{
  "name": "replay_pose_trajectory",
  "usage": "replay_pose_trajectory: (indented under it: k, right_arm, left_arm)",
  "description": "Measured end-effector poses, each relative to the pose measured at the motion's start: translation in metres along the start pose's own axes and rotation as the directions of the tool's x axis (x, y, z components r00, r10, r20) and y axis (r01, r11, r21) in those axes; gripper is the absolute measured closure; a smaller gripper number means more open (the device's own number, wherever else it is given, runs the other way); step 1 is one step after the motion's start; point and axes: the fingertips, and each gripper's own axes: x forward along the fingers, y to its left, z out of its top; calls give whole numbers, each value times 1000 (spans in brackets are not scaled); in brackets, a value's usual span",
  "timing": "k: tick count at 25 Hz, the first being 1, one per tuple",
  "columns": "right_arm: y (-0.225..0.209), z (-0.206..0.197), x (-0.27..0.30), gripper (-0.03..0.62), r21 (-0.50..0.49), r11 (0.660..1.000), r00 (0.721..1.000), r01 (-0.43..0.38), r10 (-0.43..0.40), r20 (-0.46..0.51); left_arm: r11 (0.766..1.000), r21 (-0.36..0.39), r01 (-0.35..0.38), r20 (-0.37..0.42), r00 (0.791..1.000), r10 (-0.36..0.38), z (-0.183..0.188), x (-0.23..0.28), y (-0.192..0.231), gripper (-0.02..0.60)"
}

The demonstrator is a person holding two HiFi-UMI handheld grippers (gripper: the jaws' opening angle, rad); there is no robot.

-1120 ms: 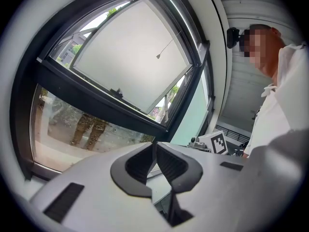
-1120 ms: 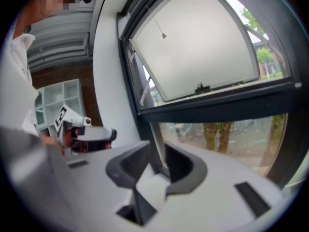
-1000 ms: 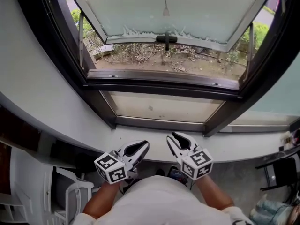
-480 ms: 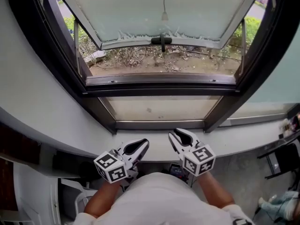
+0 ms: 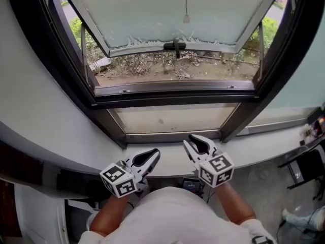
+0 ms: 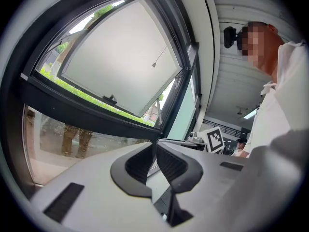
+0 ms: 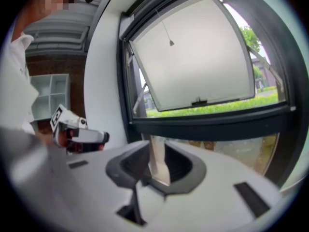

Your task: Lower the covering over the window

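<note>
Both grippers have crept a little higher in the frame, closer to the white sill (image 5: 170, 160), and the hanging cord (image 5: 186, 18) now sits slightly further right at the top centre than it did a second ago. The left gripper (image 5: 156, 152) is low and left of centre. Its fingers (image 6: 139, 166) are pressed together at the tips and hold nothing. The right gripper (image 5: 188, 139) is just beside it, low and right of centre. Its fingers (image 7: 182, 164) stand a narrow gap apart and grip nothing; only pale background shows through the slit. Both point up the frame at the dark-framed window (image 5: 172, 88), whose frosted pane (image 5: 172, 6) is tilted outward with a black handle (image 5: 175, 46) on its lower edge. The cord, ending in a small knob, hangs in front of that pane, well apart from both grippers. The covering itself lies above the top edge of the frame, out of every view.
</note>
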Motion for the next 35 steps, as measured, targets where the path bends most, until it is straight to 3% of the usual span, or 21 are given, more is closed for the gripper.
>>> replay_pose_trajectory:
  k: [10,19,35]
  right_arm:
    - [-10,54,7,490,-172,984,998,42,-35,45]
    - [-27,141,9,490,-336,935,988,113,-70,139]
    - [-28,258,22,490,-483,853,962,199,-76,263]
  left_arm:
    - [995,102,8,32,999,-11,38,3,7,546]
    - [969,243,-52,96,995,29,105,9,18,546]
    - [887,455,-70,132,991,11,195,23,6,546]
